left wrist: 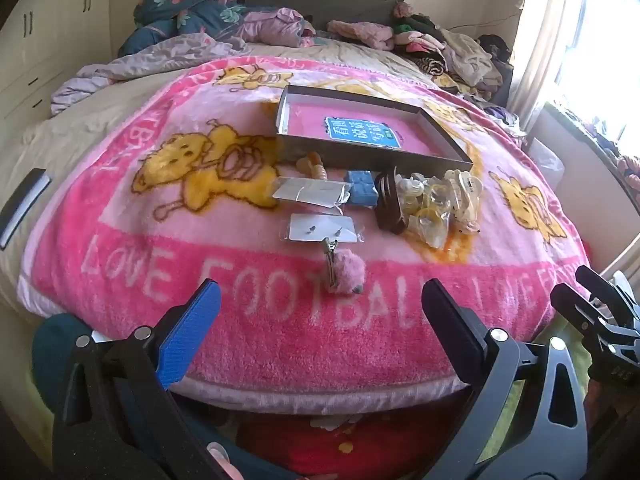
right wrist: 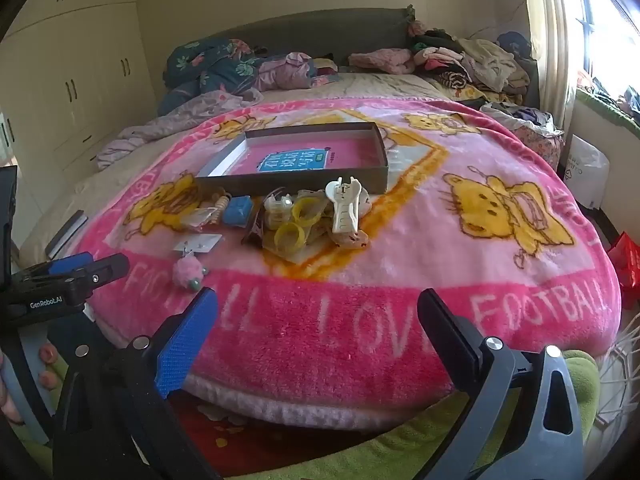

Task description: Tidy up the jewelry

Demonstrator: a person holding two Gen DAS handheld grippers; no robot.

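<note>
A: Left gripper (left wrist: 320, 332), blue pad one side, black pad the other: jaws spread wide, nothing between them. It hangs over the near edge of the fluffy pink blanket with yellow cartoon bears (left wrist: 120, 240).

B: Right gripper (right wrist: 318, 336), same build: also spread wide and empty, over that same near edge.

A: Straight ahead of the left gripper, nearest thing: fuzzy pink pom-pom hair clip with a metal clasp (left wrist: 344, 268). Just beyond it, touching the clasp end, a clear-bagged white card carrying small stud earrings (left wrist: 322, 229).

B: From the right gripper the pom-pom clip (right wrist: 188, 270) lies ahead and left. The heap of yellow rubber bands and pale plastic claw clips (right wrist: 316, 220) sits ahead, slightly left.

A: Small blue gift-style box (left wrist: 362, 189) ahead, beyond the card, beside a dark brown ridged hair claw (left wrist: 390, 204).

B: Farthest ahead: shallow grey cardboard tray with pink floor and blue label (right wrist: 384, 160), holding no jewelry; the heap lies against its near wall.
</note>
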